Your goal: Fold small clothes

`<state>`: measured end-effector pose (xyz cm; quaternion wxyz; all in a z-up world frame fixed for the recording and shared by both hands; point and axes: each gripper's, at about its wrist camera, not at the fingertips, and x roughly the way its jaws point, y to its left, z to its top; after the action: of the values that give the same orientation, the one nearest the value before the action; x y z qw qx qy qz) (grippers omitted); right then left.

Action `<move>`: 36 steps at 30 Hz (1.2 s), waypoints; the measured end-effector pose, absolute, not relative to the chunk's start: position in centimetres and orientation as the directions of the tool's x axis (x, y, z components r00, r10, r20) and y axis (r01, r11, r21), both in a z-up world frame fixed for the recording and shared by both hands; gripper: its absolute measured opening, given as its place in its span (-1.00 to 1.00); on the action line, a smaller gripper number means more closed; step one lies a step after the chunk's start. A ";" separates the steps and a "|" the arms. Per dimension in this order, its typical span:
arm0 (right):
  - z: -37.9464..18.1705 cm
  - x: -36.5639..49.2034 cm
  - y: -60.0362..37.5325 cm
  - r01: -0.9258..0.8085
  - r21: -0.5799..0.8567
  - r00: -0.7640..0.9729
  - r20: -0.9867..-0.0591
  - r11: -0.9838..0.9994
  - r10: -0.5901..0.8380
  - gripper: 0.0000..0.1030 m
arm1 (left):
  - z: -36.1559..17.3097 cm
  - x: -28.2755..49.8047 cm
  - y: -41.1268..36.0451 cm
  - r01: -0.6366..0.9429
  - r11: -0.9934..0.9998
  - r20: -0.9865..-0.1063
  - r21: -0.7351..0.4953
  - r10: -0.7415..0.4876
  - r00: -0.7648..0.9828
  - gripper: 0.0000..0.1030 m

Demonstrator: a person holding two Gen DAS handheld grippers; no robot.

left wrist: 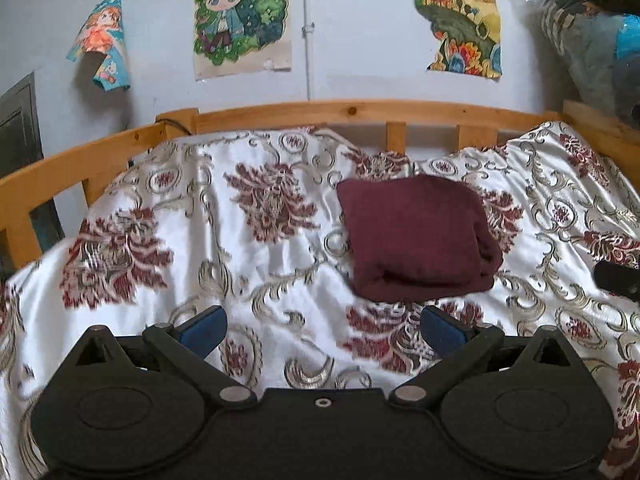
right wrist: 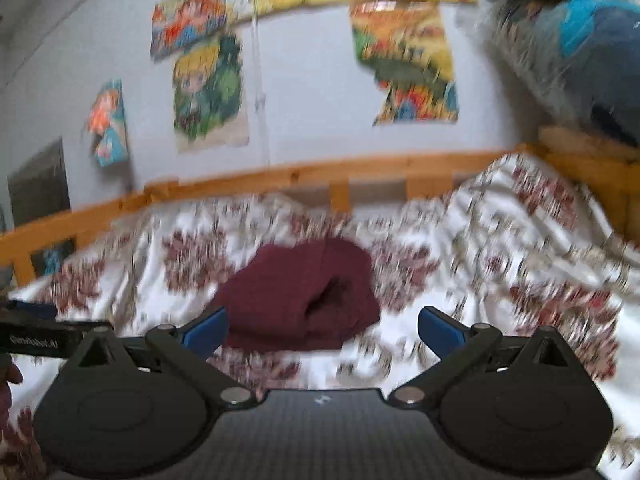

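A dark maroon garment point(left wrist: 418, 238) lies folded into a thick square on the white floral bedspread point(left wrist: 224, 264). My left gripper point(left wrist: 322, 330) is open and empty, a little short of the garment's near edge and to its left. In the blurred right wrist view the same garment point(right wrist: 304, 300) lies just ahead of my right gripper point(right wrist: 322, 330), which is open and empty. The right gripper's tip shows as a dark shape at the right edge of the left wrist view point(left wrist: 618, 280). The left gripper shows at the left edge of the right wrist view point(right wrist: 36, 336).
A wooden bed rail point(left wrist: 320, 114) runs along the far side of the bed against a pale wall with cartoon posters point(left wrist: 240, 16). A bundle of bedding in plastic point(left wrist: 596, 48) sits at the upper right, on the bed's end.
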<state>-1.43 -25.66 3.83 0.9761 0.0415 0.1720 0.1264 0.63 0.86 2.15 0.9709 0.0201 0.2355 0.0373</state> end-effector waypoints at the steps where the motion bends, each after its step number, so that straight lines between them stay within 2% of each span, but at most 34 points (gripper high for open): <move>1: 3.6 -1.3 -25.4 -0.236 0.122 0.905 -0.335 0.964 0.264 1.00 | 1.9 0.6 0.9 -0.065 0.997 -0.460 0.051 0.081 0.884 0.99; 36: 3.0 -0.7 -25.6 -0.222 0.136 0.897 -0.359 0.966 0.257 1.00 | 1.8 0.6 1.0 -0.092 0.993 -0.461 0.068 0.114 0.880 0.99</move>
<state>-0.72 -25.58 2.98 0.9729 0.0459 0.1904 0.1228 0.57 1.02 1.80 0.9693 0.0222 0.2389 0.0531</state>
